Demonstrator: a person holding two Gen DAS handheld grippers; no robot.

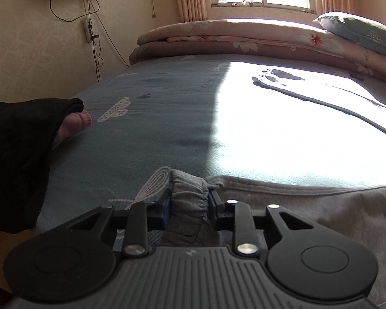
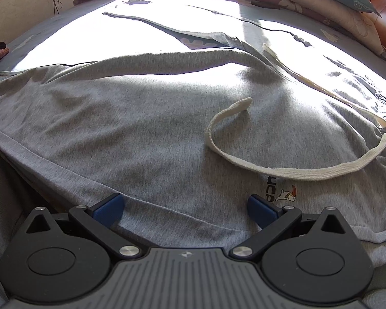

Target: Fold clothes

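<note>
Mid-fold on grey pants [image 2: 146, 118] spread across bed [image 1: 167, 118]: left gripper [image 1: 190, 203] pinched on cuff [image 1: 189, 193], right gripper [image 2: 185, 207] spread wide, holding nothing; next, probably carrying cuff toward waistband without slipping.

The sunlit part of my bed sheet [image 1: 283, 128] is washed out white, so I cannot see its print there. The grey trousers [image 2: 141, 128] run past the picture edges, and their small logo [image 2: 280, 193] is unreadable to me.
</note>
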